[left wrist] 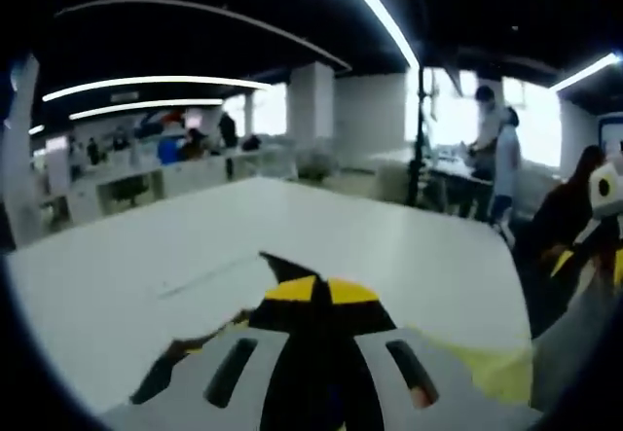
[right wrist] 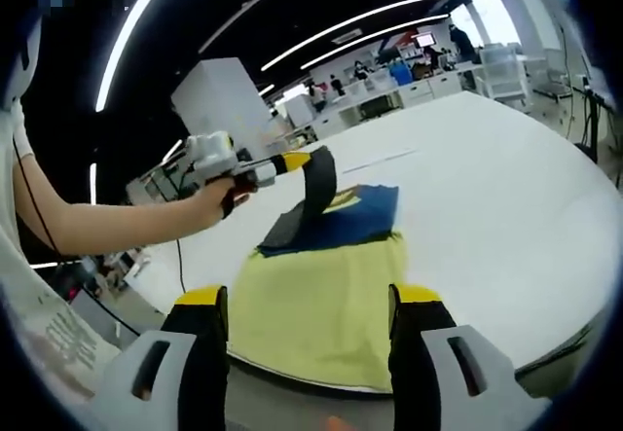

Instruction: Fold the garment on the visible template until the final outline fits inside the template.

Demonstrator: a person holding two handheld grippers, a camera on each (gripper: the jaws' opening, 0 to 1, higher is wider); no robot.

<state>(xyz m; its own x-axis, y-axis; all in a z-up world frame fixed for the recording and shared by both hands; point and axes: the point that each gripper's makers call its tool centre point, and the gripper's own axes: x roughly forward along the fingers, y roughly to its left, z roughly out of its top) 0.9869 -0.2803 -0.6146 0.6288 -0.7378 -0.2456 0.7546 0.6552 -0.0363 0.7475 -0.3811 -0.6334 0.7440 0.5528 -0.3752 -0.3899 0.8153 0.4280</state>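
A yellow garment [right wrist: 311, 305] with a dark blue upper part [right wrist: 355, 215] lies flat on the white table [right wrist: 506, 197], just beyond my right gripper [right wrist: 310, 297], whose jaws stand wide open and bare above its near hem. A hand holds my left gripper [right wrist: 304, 166] over the garment's far left corner, shut on a dark flap of cloth [right wrist: 310, 197] lifted off the table. In the left gripper view, my left gripper [left wrist: 321, 291] has its yellow tips pressed together on dark cloth [left wrist: 282, 270], and yellow fabric [left wrist: 487, 371] shows at lower right.
A faint straight line [right wrist: 382, 163] marks the table beyond the garment, and it shows again as the faint line [left wrist: 204, 277]. The table's near edge [right wrist: 292, 380] runs under the hem. People [left wrist: 494, 149] and a tripod pole [left wrist: 421, 129] stand beyond the far edge, with desks behind.
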